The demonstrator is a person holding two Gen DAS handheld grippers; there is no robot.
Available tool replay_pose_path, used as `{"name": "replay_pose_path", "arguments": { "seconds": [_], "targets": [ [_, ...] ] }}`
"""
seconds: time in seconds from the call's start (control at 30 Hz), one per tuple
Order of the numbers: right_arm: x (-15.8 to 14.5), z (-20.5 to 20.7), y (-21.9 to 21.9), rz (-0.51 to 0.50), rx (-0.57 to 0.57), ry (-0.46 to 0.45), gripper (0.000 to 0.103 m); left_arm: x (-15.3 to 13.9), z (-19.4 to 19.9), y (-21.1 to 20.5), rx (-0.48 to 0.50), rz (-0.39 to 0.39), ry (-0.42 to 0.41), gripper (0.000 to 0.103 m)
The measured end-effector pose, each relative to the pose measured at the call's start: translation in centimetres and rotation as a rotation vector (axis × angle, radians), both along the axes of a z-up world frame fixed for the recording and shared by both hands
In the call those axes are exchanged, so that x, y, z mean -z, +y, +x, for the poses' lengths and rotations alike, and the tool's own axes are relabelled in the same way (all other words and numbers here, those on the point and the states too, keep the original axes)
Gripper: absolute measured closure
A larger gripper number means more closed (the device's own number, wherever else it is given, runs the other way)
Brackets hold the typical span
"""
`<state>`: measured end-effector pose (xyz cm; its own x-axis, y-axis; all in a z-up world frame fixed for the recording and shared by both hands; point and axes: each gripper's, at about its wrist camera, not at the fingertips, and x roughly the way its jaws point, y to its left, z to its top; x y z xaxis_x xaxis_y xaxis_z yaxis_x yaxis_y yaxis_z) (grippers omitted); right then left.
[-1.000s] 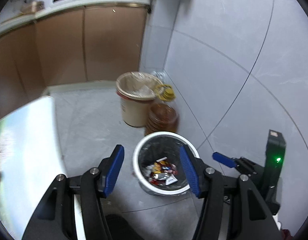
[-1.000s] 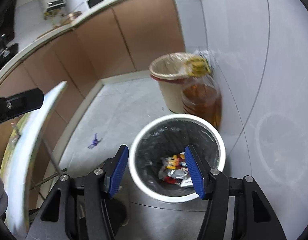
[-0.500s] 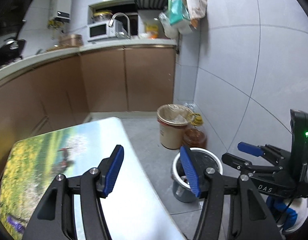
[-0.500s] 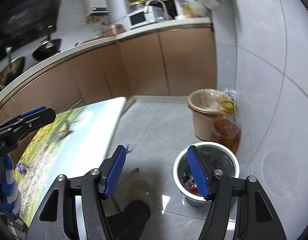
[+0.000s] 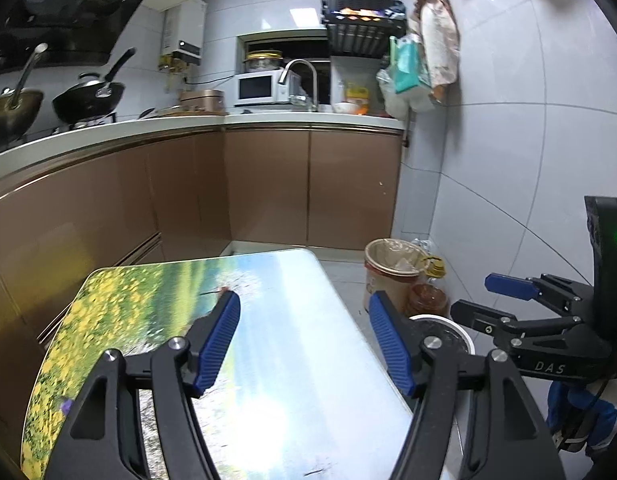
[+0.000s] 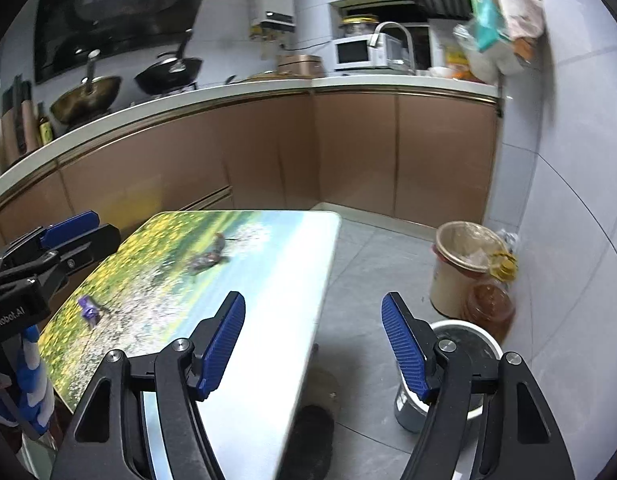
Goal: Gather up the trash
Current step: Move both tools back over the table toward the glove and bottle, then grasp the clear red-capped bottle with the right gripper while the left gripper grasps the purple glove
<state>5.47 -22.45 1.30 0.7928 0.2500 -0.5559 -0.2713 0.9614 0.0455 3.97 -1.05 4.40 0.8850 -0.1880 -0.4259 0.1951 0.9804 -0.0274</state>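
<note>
**Wrapper on table, both grippers wide and empty**

Trash: small purple wrapper (image 6: 88, 307) lying flat on the table (image 6: 268, 280), near its left edge, on the yellow-flower part of the print. Crumpled, details too small to read. In the left view it's only a purple speck (image 5: 65, 403) at the table's near-left edge (image 5: 288, 380).

Right of the table, on the floor: white-rimmed bin (image 6: 464, 364) with a dark liner, contents hidden from this angle. Beyond it, against the wall, a beige bucket (image 6: 460, 264) with a clear bag, and an oil jug (image 6: 490, 304) touching both.

Left gripper (image 5: 304, 340): jaws spread wide, nothing between the blue pads, held above the table's middle and pointing toward the cabinets (image 5: 308, 184). Its right finger overlaps the bin (image 5: 448, 332) in view.

Right gripper (image 6: 312, 344): also spread wide, empty, straddling the table's right edge; left finger over the tabletop, right finger over the bin. Wrapper sits well left of it, closer to the left gripper's body (image 6: 36, 264) seen at the frame's side.
</note>
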Motion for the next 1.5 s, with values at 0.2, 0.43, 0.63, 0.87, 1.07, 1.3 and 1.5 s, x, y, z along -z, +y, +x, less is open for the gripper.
{"name": "replay_pose_path", "arguments": {
  "seconds": [0.2,0.43,0.63,0.87,1.07,1.3,1.5],
  "targets": [
    [-0.5,0.7,3.7,-0.023,-0.057,0.015,0.030,1.3,-0.1,4.7,-0.078,-0.022,0.015,0.038],
    [1.0,3.5,8.7,-0.043,-0.132,0.074,0.029,6.4,0.4,12.5,-0.236,-0.030,0.109,0.036],
    [4.2,7.5,13.7,-0.041,-0.208,0.148,0.029,11.5,0.6,20.8,-0.406,-0.100,0.250,0.036],
    [8.6,14.0,19.5,-0.037,-0.266,0.236,0.029,15.8,1.1,26.0,-0.534,-0.183,0.359,0.036],
    [12.6,19.5,22.7,-0.042,-0.254,0.306,0.029,16.9,2.3,26.8,-0.528,-0.224,0.405,0.036],
    [14.5,23.6,24.5,-0.036,-0.206,0.328,0.033,17.3,3.1,26.9,-0.495,-0.222,0.429,0.051],
    [15.7,24.0,24.9,-0.053,-0.213,0.337,0.069,17.2,3.1,26.3,-0.476,-0.202,0.421,0.056]
  ]
}}
